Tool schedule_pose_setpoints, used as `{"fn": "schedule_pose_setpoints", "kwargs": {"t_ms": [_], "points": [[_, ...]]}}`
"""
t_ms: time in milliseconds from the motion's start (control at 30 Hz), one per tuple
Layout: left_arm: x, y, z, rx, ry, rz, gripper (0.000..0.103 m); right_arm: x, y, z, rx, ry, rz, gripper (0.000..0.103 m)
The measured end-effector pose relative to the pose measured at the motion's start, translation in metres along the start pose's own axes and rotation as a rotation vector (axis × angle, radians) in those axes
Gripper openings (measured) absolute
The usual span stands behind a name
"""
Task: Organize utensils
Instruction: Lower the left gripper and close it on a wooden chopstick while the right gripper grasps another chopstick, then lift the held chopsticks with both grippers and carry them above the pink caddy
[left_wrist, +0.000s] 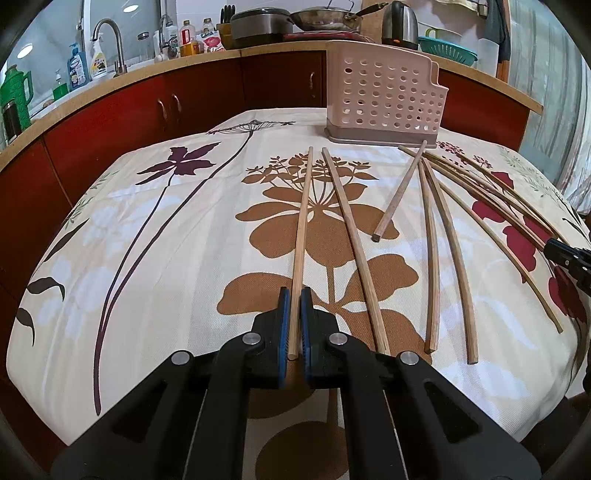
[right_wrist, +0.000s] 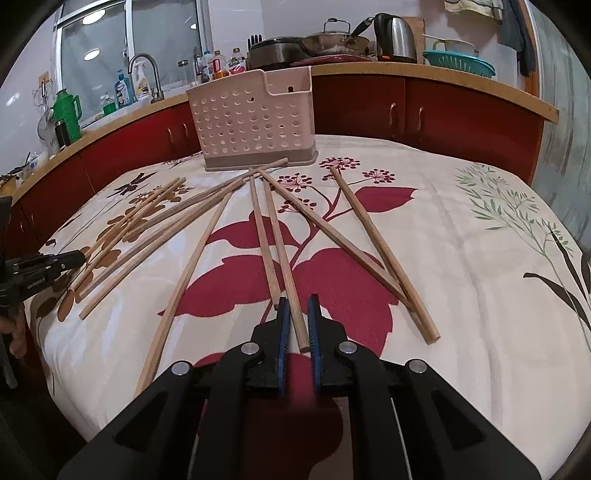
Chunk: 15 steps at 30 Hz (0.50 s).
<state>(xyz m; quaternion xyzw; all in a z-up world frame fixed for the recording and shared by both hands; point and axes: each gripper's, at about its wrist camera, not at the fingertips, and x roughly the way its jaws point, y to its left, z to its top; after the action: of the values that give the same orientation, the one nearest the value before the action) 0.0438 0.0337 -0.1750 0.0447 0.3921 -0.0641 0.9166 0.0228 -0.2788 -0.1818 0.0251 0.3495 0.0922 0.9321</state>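
Right view only: holder (right_wrist: 255, 122) interior, upper centre.
Left gripper (left_wrist: 294, 295): jaws clamped on chopstick (left_wrist: 302, 229).
Right gripper (right_wrist: 298, 303): jaws nearly closed round stick (right_wrist: 282, 254), slight gap.

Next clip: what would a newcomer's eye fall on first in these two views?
The wooden chopsticks fanned out across the flowered tablecloth, pointing toward the pink perforated utensil holder standing at the table's far edge. Next, the left gripper is shut on the near end of one chopstick, while the right gripper's blue fingers flank another chopstick's near end.

Both grippers angled down: left (left_wrist: 294, 295) clamped tight, right (right_wrist: 298, 303) w/ small gap.
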Motion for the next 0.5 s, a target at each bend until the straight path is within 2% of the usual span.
{"fn": "schedule_pose_setpoints", "kwargs": {"t_ms": [267,500], "points": [[-0.001,0.0,-0.001,0.0,-0.006,0.0,0.006,-0.006,0.002,-0.003,-0.014,-0.003,0.002,0.009],[-0.012,-0.002,0.004,0.006,-0.049,0.007,0.006,-0.033,0.013,0.01,-0.055,-0.09,-0.012,0.008]]}}
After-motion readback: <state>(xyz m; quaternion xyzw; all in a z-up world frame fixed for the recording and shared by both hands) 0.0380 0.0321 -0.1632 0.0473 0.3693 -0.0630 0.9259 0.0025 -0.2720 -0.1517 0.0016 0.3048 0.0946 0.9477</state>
